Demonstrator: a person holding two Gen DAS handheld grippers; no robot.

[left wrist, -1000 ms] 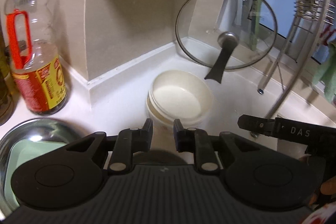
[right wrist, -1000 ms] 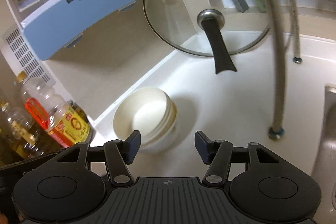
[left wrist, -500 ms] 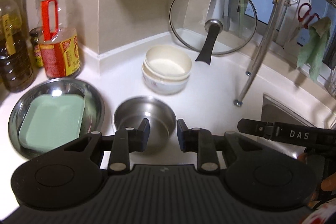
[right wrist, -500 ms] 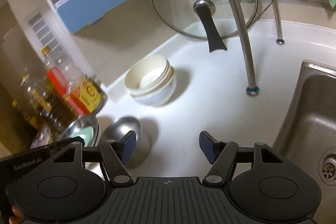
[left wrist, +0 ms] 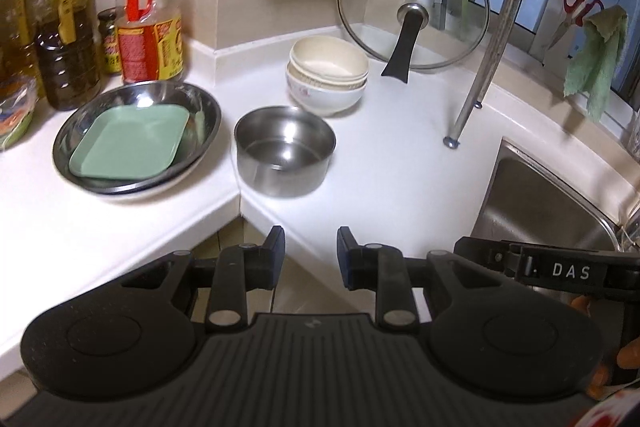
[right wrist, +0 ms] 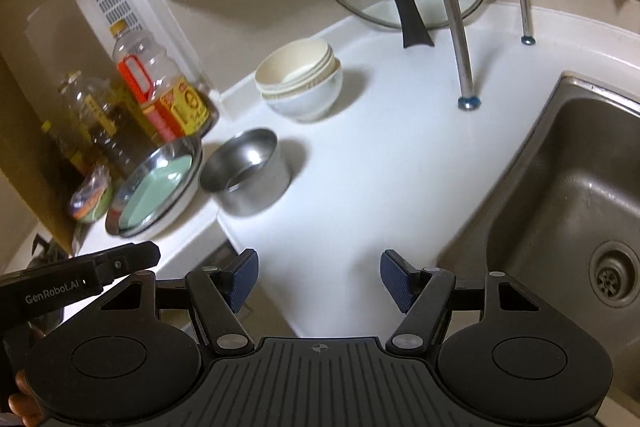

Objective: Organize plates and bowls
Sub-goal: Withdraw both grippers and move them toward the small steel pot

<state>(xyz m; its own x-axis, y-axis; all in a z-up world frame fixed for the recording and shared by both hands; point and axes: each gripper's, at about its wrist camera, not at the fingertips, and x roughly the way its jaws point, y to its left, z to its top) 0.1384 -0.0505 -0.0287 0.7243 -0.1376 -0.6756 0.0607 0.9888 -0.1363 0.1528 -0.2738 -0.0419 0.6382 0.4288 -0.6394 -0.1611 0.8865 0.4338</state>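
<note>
Two empty grippers, dishes well ahead on the counter

Both of your tools hang over the near edge of the white countertop, and neither has anything between its jaws. Your left gripper has its jaws parted by a narrow gap, with only bare counter edge showing through. Your right gripper stands spread wide; its jaws have just been opening, and nothing lies between them but counter.

All the dishes sit ahead of your fingertips, well apart from them. Nearest, straight ahead of the left gripper, is the steel bowl, upright and empty; from the right wrist it lies ahead and to the left. Just beyond it, close to the back wall, stands the stack of cream bowls, nested upright, the lowest one white with a small pattern. Left of the steel bowl, just beside it, rests the wide steel basin with the green square plate lying tilted inside it.

Behind the basin stand the oil bottles. A glass lid leans against the corner wall past the bowl stack. To your right, the sink opens beside the right gripper, with the rack leg planted between it and the bowls.
</note>
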